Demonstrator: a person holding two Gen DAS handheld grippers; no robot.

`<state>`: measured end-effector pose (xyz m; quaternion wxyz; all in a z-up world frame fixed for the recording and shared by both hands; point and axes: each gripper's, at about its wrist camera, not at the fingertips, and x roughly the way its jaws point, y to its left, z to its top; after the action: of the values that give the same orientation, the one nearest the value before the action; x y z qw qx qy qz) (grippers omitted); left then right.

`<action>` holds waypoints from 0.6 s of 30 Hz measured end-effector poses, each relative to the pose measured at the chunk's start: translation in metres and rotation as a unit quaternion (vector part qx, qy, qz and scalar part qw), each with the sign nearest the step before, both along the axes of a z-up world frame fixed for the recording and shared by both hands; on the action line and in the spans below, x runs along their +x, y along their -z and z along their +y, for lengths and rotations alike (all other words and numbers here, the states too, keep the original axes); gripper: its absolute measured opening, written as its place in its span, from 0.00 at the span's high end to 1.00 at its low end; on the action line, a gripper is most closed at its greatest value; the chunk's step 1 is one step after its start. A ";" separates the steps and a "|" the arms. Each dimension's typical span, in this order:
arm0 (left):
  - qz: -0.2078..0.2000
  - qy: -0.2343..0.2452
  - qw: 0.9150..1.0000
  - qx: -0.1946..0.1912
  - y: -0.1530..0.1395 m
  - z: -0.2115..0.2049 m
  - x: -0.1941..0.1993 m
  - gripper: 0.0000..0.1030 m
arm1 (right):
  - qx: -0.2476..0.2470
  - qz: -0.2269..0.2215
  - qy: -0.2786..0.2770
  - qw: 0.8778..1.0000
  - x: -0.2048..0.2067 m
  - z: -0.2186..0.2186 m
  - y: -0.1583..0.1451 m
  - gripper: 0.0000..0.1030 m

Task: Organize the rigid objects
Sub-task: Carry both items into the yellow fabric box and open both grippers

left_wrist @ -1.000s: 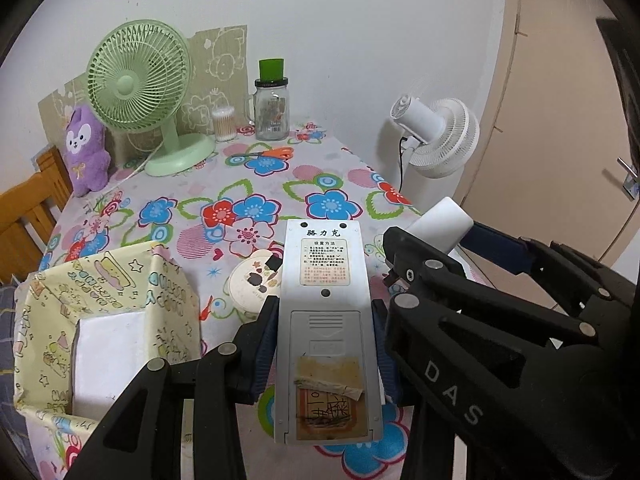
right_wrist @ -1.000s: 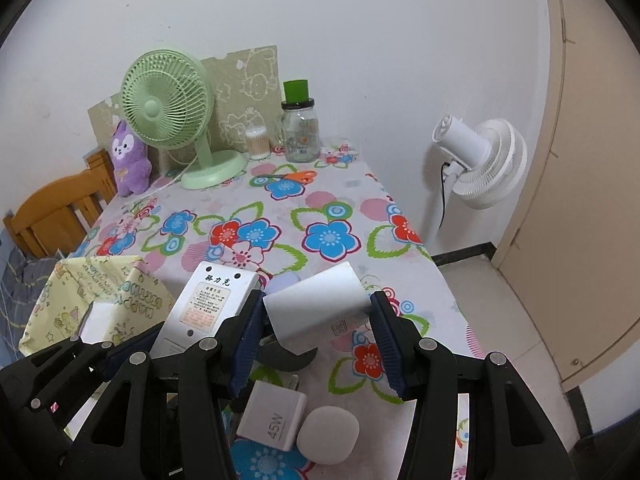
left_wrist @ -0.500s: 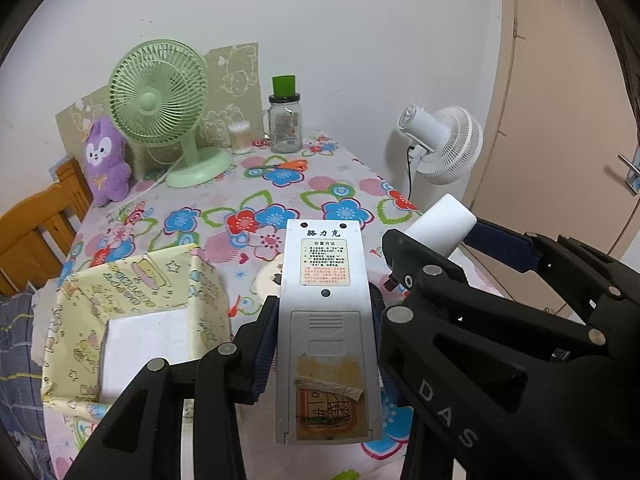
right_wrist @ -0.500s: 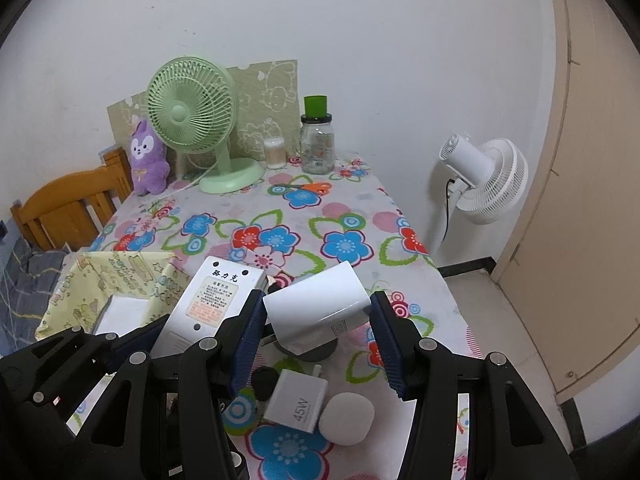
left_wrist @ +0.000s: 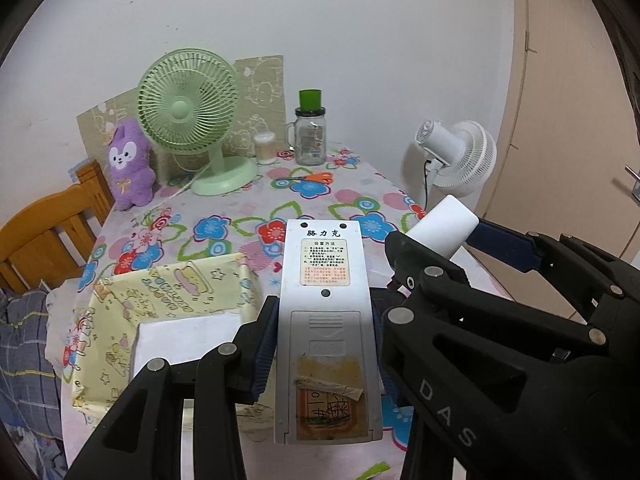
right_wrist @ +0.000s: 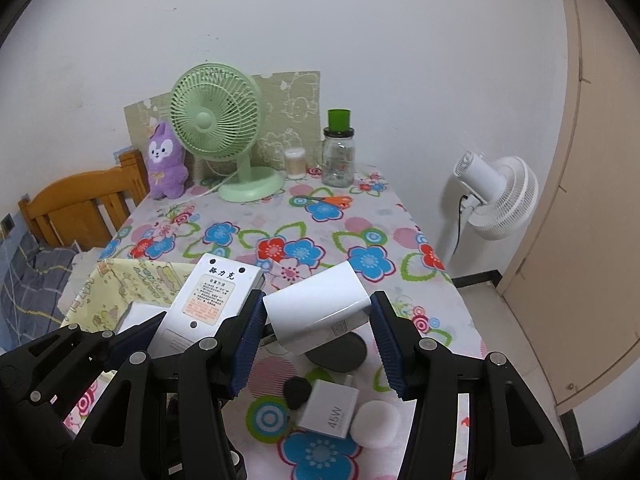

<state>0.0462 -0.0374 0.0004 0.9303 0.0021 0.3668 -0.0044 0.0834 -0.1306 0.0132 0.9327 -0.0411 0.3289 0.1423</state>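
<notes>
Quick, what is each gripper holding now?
Left gripper: closed on the remote.
Right gripper: closed on the white block.

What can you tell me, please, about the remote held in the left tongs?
The remote is a long, flat, pale grey plastic slab, seen from its back. Near the top sits black Chinese lettering above a cream instruction label; lower down, a battery cover bears a torn, yellowed sticker with handwriting. The left tongs clamp its long sides in blue pads, holding it off the table, top end pointing away from the camera, beside the yellow box.
</notes>
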 end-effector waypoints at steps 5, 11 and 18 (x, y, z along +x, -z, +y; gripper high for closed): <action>0.003 -0.007 1.000 0.002 0.001 0.014 0.001 0.56 | -0.001 0.004 -0.008 1.000 0.001 0.015 0.000 0.46; 0.009 -0.011 1.000 0.002 0.003 0.032 0.004 0.56 | -0.004 0.013 -0.014 1.000 0.005 0.035 0.002 0.46; 0.017 -0.021 1.000 -0.001 0.008 0.055 0.007 0.56 | -0.009 0.022 -0.024 0.999 0.010 0.059 0.006 0.46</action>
<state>0.0528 0.0174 -0.0071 0.9239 -0.0070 0.3822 0.0147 0.0930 -0.0716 0.0073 0.9213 -0.0539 0.3492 0.1626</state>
